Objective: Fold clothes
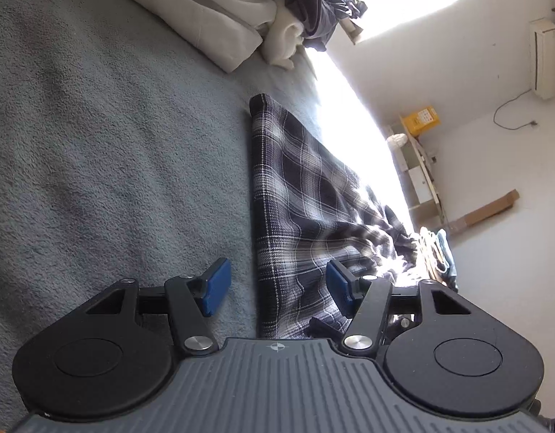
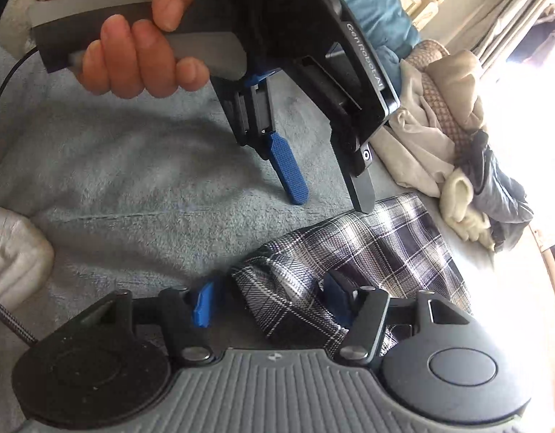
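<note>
A dark plaid garment [image 1: 313, 198] lies stretched out on a grey fleece blanket [image 1: 115, 144]. My left gripper [image 1: 277, 288] is open and hovers over the garment's long straight edge, which runs between the blue pads [image 1: 216, 287] without touching them. In the right wrist view, a folded corner of the plaid garment [image 2: 403, 252] bunches up between the fingers of my right gripper [image 2: 268, 303], which is open, with a gap at the left pad [image 2: 201, 305]. A hand [image 2: 140, 54] holds the left gripper [image 2: 331, 204] just above the garment's far edge.
A heap of unfolded clothes [image 1: 241, 0] lies at the far end of the blanket, also seen as a clothes heap [image 2: 458, 144] at the right. A pale cushion [image 2: 14, 252] sits at the left edge. Strong sunlight washes out the bed's side near a white wall [image 1: 494, 144].
</note>
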The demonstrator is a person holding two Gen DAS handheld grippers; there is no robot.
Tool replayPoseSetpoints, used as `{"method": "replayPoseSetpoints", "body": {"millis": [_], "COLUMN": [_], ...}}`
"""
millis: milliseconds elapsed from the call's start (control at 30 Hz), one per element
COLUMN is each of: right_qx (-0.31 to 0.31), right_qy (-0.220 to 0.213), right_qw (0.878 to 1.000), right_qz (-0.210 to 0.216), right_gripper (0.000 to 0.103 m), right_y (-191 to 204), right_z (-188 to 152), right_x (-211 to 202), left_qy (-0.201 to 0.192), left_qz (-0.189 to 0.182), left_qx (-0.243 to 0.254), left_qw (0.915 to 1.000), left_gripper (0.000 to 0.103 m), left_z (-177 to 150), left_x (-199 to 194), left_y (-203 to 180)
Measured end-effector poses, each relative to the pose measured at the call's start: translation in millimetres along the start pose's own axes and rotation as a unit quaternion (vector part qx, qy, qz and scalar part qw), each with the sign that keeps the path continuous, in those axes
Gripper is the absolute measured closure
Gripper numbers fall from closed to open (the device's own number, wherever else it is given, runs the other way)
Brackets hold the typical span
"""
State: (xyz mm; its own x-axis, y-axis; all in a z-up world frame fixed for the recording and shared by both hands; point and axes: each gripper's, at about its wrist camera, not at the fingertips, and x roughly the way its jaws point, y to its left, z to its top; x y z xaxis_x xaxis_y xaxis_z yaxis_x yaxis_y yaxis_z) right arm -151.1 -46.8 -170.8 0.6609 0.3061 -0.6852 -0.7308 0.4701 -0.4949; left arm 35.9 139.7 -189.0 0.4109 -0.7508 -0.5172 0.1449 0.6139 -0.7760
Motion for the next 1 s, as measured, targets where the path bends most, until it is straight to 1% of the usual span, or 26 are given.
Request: {"method": "replayPoseSetpoints", "body": {"millis": [33,100,167,233,300,367,400,433,467,567,633,767,900,1000], "right_qx": [0.007,0.017,0.02,0.019,0.02,0.023,0.026,0.031,0.035,0.03,0.012,-0.012,-0.011,-0.005], "right_qy": [0.002,0.005,0.006,0.004,0.002,-0.001,-0.002,-0.002,-0.002,0.0,-0.001,-0.005,0.002,-0.002], "right_qw": [1.0,1.0,1.0,1.0,1.0,0.999,0.999,0.999,0.998,0.998,0.998,0.997,0.997,0.997], "right_qz": [-0.004,-0.008,-0.012,-0.018,-0.023,-0.036,-0.041,-0.044,-0.046,-0.054,-0.064,-0.077,-0.077,-0.078], "right_gripper": [0.045,0.046,0.046,0.047,0.057,0.069,0.071,0.072,0.072,0.072,0.072,0.071,0.071,0.068], "right_y": [-2.2,-4.5,-3.5,-1.7,-1.1,-1.3,-2.3,-3.9,-5.3,-3.0,3.1,8.3,3.3,1.6], "right_z": [0.2,-0.9,-2.1,-2.4,-1.9,-2.0,-2.1,-2.2,-2.5,-4.8,-7.2,-9.9,-9.6,-11.6], "right_x": [0.3,1.0,1.5,1.6,0.0,-2.8,-3.6,-3.7,-3.0,2.0,5.9,7.6,6.4,9.9], "left_qy": [0.001,0.005,0.011,0.023,0.035,0.046,0.052,0.058,0.063,0.068,0.073,0.077,0.079,0.081], "left_qz": [0.009,0.04,0.079,0.125,0.16,0.183,0.195,0.206,0.216,0.235,0.249,0.271,0.281,0.288], "left_qx": [0.005,0.034,0.074,0.119,0.16,0.2,0.219,0.235,0.246,0.263,0.27,0.29,0.295,0.299], "left_qw": [0.9999,0.9986,0.9941,0.9848,0.9735,0.9614,0.9545,0.948,0.9428,0.9333,0.9275,0.9146,0.9097,0.9061], "left_gripper": [0.045,0.045,0.045,0.045,0.041,0.03,0.028,0.023,0.018,0.009,0.006,0.005,0.004,0.003], "left_z": [3.6,11.6,18.0,21.5,21.8,19.1,17.1,14.9,13.1,8.1,5.9,3.3,3.6,1.7], "left_x": [2.2,8.7,18.2,31.1,44.0,56.8,63.4,69.7,75.2,85.1,90.4,97.5,101.6,103.4], "left_y": [-2.3,-13.4,-28.9,-45.9,-62.3,-75.5,-81.1,-85.4,-88.8,-95.3,-98.2,-103.9,-106.6,-108.3]}}
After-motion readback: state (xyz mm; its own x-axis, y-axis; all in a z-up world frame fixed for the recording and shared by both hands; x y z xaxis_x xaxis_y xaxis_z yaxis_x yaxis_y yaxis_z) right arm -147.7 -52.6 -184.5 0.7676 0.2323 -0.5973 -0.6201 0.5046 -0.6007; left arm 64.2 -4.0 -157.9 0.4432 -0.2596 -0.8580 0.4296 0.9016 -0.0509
